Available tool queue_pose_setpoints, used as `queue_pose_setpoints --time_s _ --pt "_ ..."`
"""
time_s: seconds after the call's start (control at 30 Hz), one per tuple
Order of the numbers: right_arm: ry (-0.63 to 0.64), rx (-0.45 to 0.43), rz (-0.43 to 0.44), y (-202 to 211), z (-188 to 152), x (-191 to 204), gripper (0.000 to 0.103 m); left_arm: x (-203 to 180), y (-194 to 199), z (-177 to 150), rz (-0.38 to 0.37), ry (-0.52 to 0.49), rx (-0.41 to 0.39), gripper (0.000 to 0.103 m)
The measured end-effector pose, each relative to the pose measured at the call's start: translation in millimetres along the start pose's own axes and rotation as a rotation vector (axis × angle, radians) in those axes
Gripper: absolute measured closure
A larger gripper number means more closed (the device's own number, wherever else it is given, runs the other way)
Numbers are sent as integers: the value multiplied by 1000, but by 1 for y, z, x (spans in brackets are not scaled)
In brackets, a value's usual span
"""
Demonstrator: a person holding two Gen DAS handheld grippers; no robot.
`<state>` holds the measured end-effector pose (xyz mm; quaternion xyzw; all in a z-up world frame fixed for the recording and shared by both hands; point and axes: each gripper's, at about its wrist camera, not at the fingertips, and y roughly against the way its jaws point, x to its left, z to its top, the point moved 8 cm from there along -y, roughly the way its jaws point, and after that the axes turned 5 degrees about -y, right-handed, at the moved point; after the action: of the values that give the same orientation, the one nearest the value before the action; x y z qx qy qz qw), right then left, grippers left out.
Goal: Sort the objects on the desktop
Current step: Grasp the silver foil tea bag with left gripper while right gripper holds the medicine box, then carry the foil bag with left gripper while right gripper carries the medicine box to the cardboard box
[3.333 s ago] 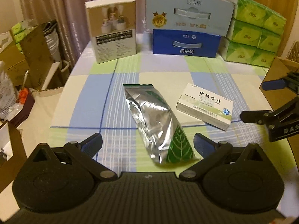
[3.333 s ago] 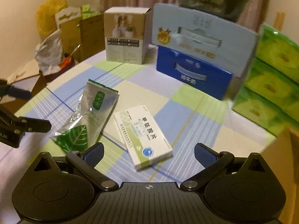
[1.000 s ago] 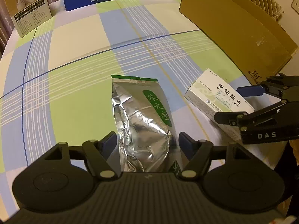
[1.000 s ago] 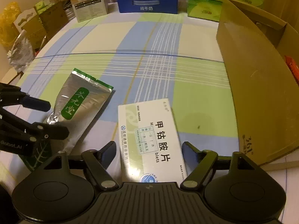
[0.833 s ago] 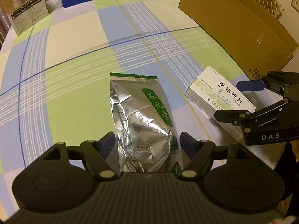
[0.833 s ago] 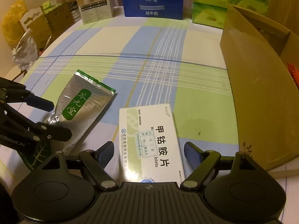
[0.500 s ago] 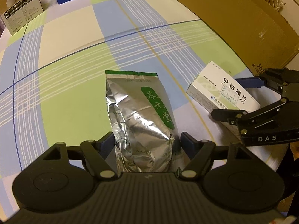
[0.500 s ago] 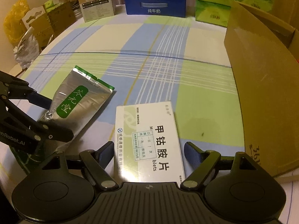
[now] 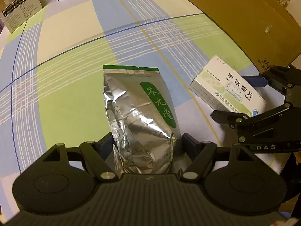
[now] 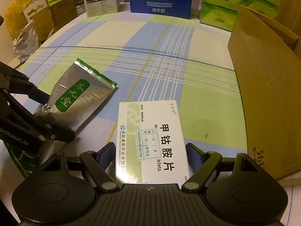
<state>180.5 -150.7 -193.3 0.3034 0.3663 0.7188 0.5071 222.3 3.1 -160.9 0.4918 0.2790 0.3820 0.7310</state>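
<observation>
While both tongs straddle their targets on the checked desk (image 10: 207,86), each long axis runs straight ahead between the pads. Left tongs (image 9: 146,143): spread, flanking the crinkled silver foil pouch (image 9: 139,113), contact uncertain. Right tongs (image 10: 150,153), beside that pouch: spread around the white cardboard medicine box (image 10: 152,141), clear of it.

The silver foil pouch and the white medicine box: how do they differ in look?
The silver foil pouch is crinkled, shiny and soft; the white medicine box is flat, stiff and matt. The pouch bears a green label; the box bears black print. Both lie flat on the checked tablecloth.
</observation>
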Motion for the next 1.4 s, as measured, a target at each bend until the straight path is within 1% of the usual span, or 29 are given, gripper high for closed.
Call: queue_pose_setpoints --time_s 0.1,0.17,0.2,0.27,0.4,0.5,0.73,0.9,1.03,1.17,1.4 --pt "-1 -2 -1 0 0 0 26 -2 -2 1 19 -9 9 29" --pt "-4 -6 -2 0 0 -1 30 -3 -3 1 32 -16 13 30" --pt "-5 -9 -3 1 0 -1 34 -3 -2 1 35 -17 15 32" --pt "-9 -8 -1 1 1 -2 34 -3 -2 2 32 -14 17 36" --pt "-16 -11 0 1 1 -3 34 -4 2 3 20 -4 11 49" --pt "-47 -12 17 3 2 -5 34 -6 5 4 28 -4 8 52" --pt "-87 -30 30 8 6 -8 35 -13 14 3 18 -7 10 54" --pt "-106 -36 34 9 7 -10 34 -16 18 2 34 -33 9 54" --pt "-122 -40 39 11 7 -13 35 -17 18 -2 19 -19 12 54" --pt "-132 -48 44 13 9 -14 34 -20 22 -2 18 -27 13 54" --pt "-161 -82 46 32 10 -19 35 -27 36 4 32 -20 -4 54"
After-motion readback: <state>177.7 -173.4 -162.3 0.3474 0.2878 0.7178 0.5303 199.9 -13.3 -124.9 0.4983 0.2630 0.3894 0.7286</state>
